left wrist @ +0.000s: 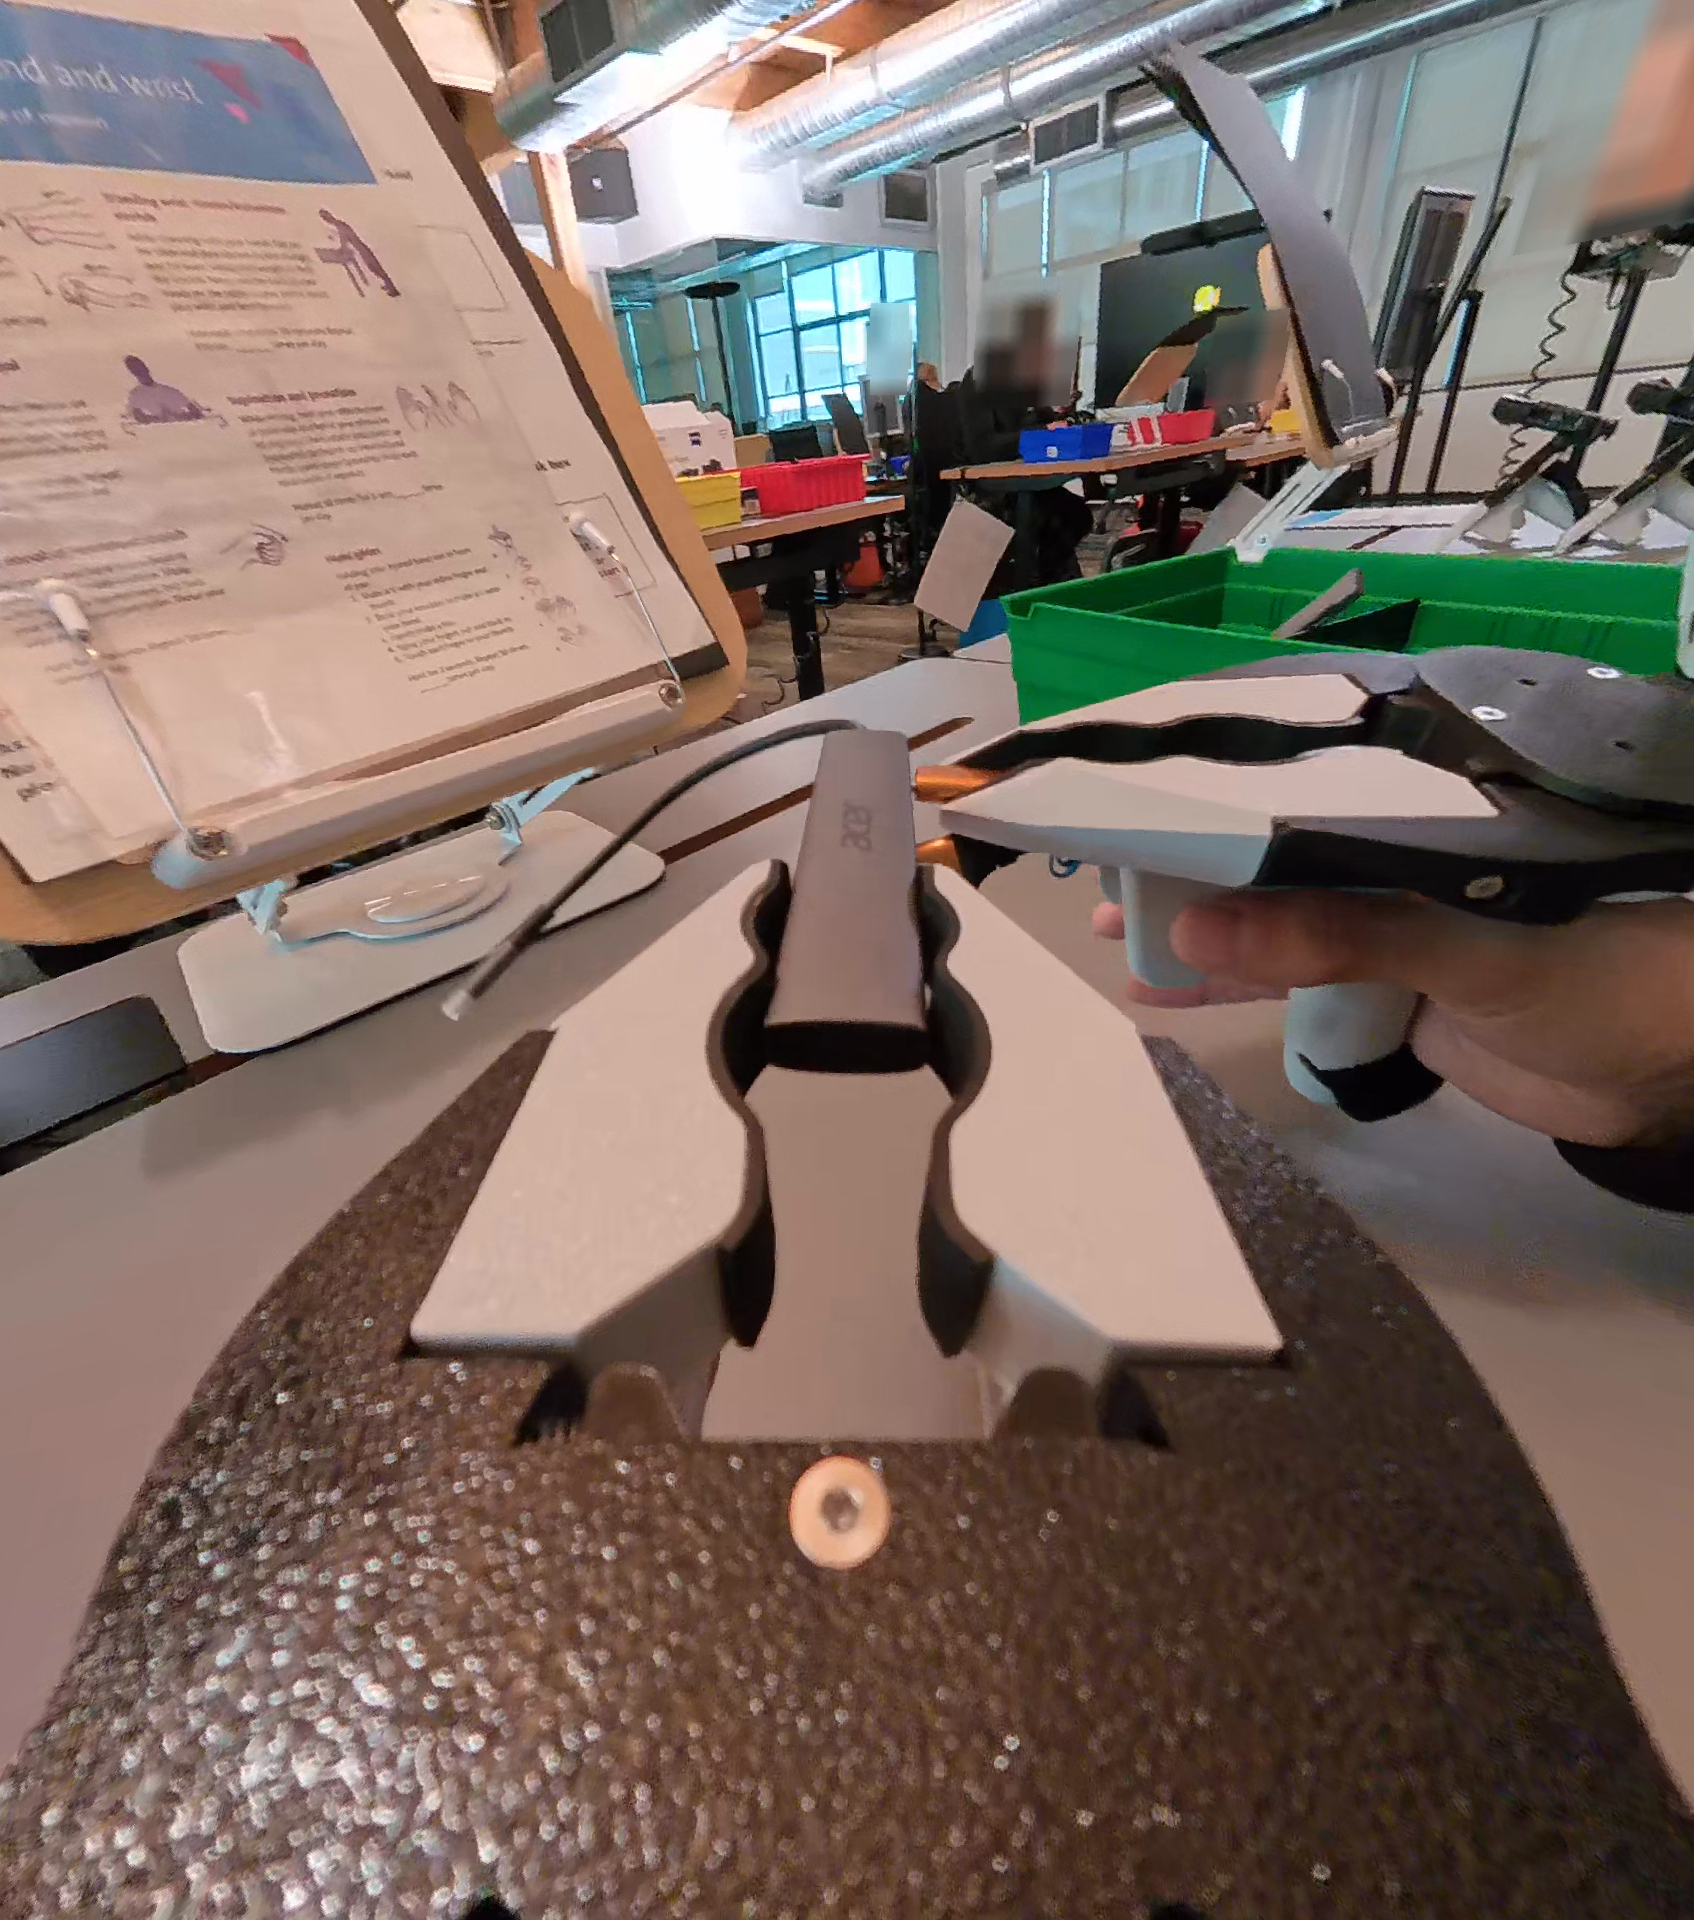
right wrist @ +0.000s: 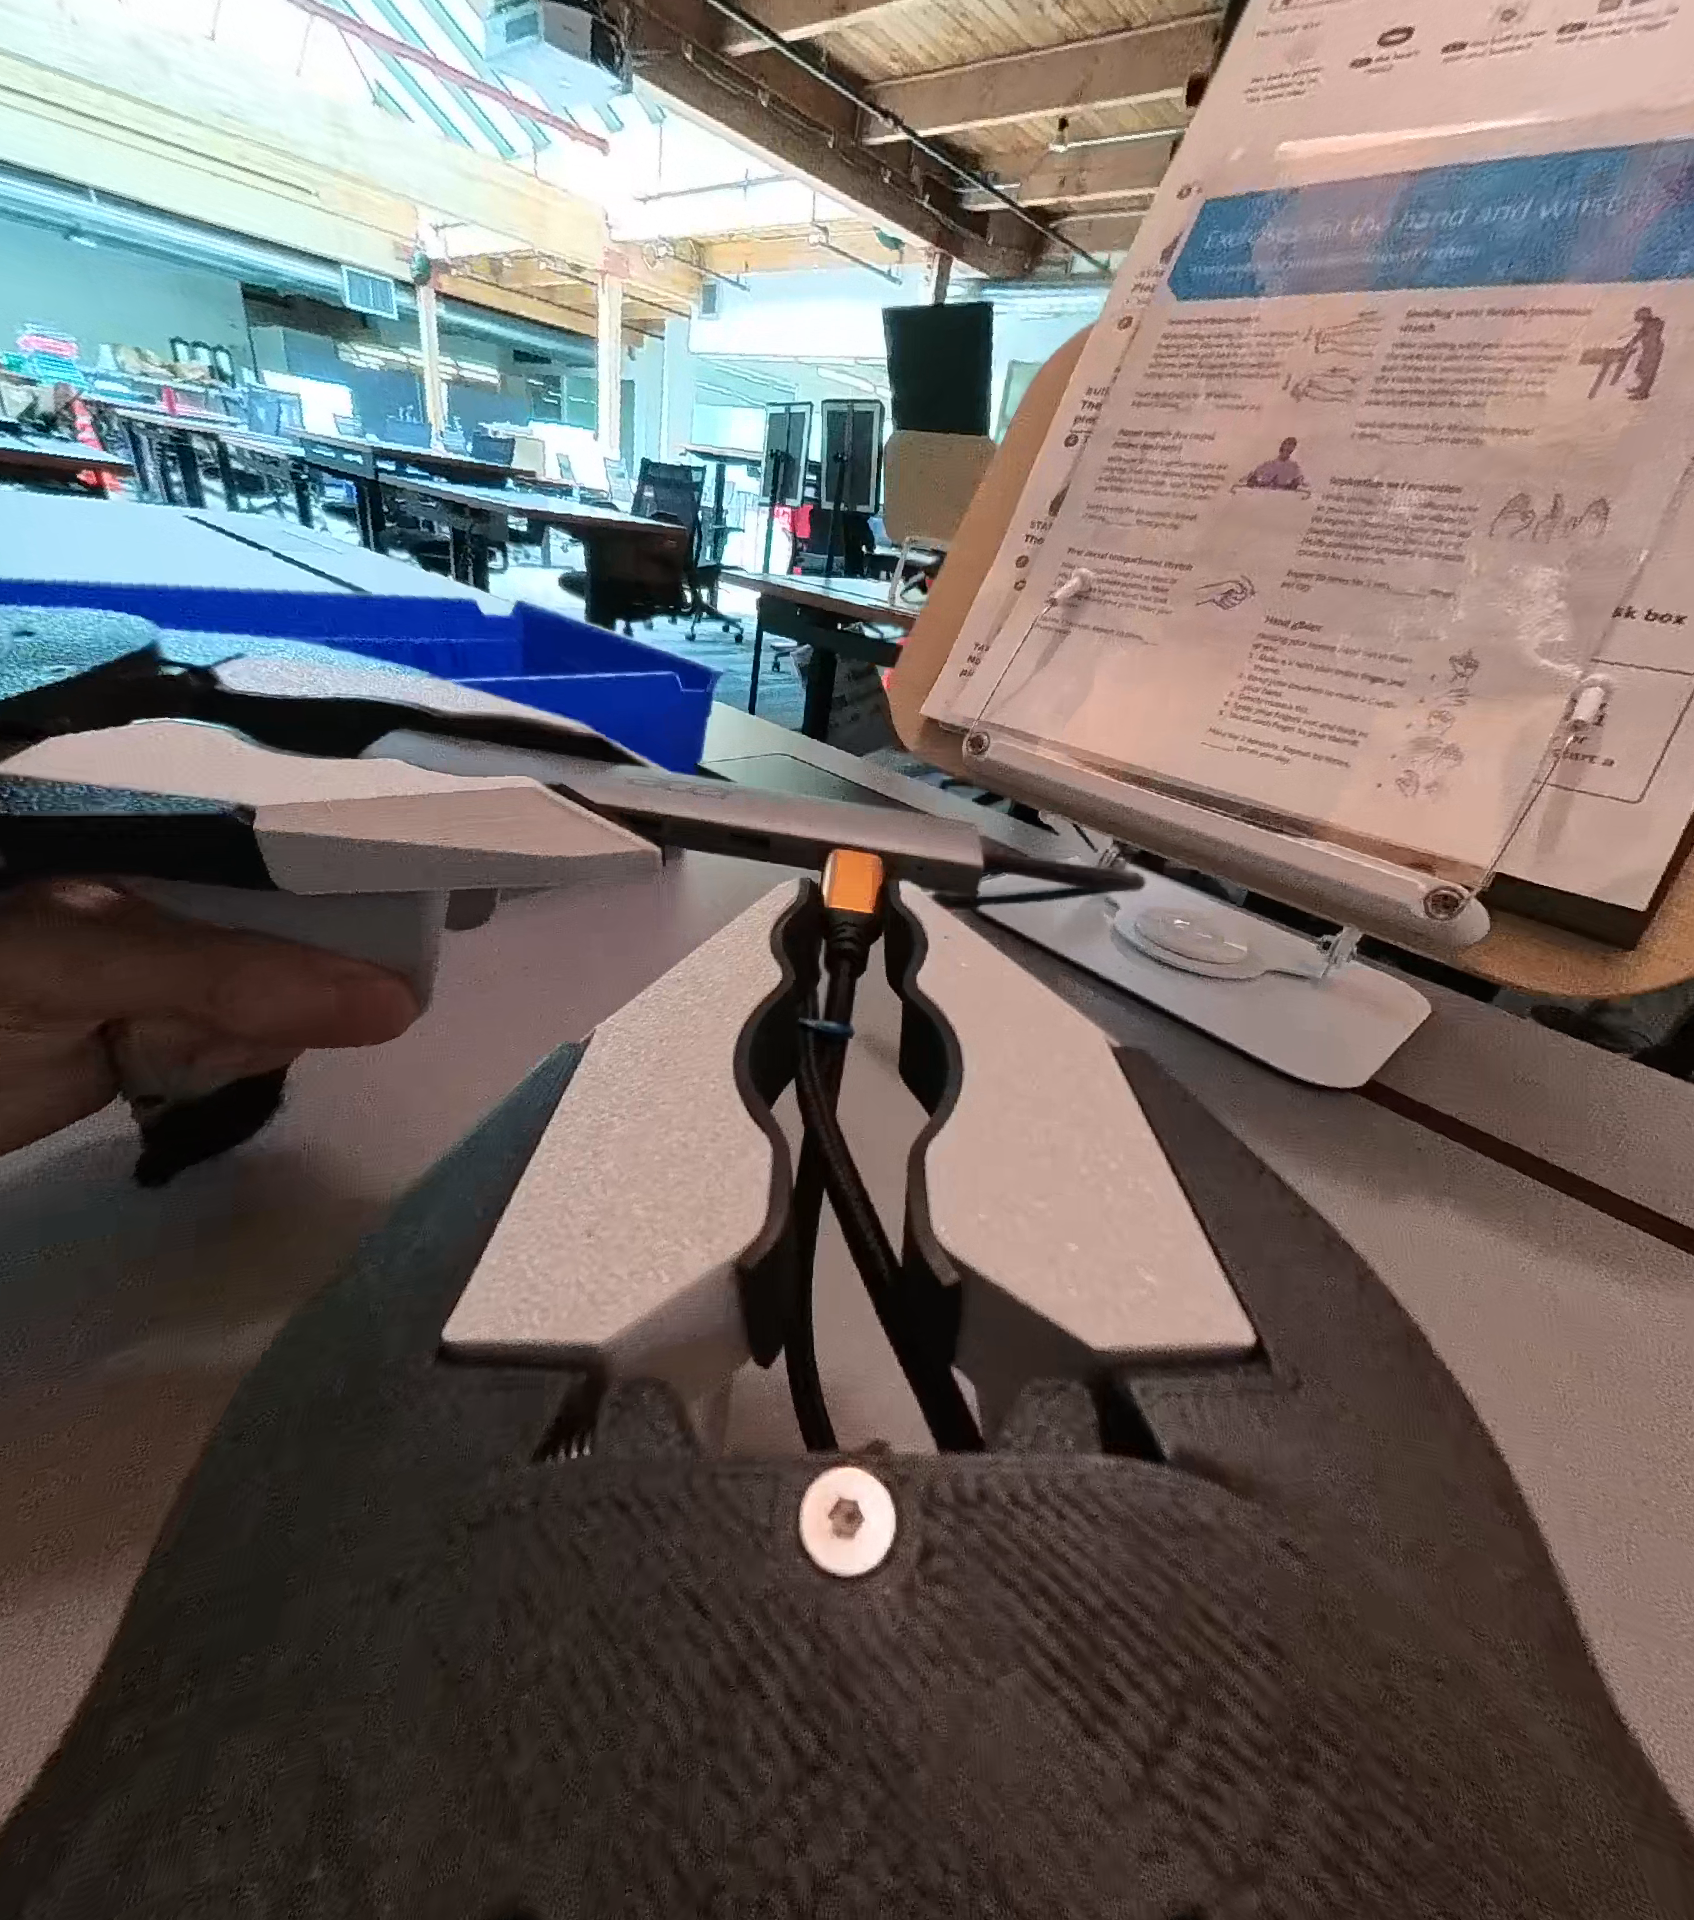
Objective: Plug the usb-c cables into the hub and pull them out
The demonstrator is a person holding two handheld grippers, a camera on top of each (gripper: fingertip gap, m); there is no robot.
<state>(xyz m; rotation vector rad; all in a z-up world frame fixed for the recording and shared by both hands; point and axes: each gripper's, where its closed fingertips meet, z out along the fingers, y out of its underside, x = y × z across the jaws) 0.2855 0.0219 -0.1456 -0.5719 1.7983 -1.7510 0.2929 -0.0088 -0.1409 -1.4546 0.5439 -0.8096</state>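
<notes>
Left gripper (left wrist: 848, 914) pinching near end of grey hub (left wrist: 853, 862), held above the table (left wrist: 95, 1299). Right gripper (right wrist: 843, 914) clamped on orange USB-C plug (right wrist: 853, 878), seated in hub's side. Far right: green bin (left wrist: 1134, 634), contents unclear. Far left: blue bin (right wrist: 604, 665).

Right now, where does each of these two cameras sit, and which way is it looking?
Left wrist view: rides on the left claw, looking along its fingers at the grey hub they clamp; the right claw and its hand enter from the right.
Right wrist view: rides on the right claw, looking at the orange-tipped cable meeting the hub's side; the left claw enters from the left.
Shared: hub, both claws, document stand.
</notes>
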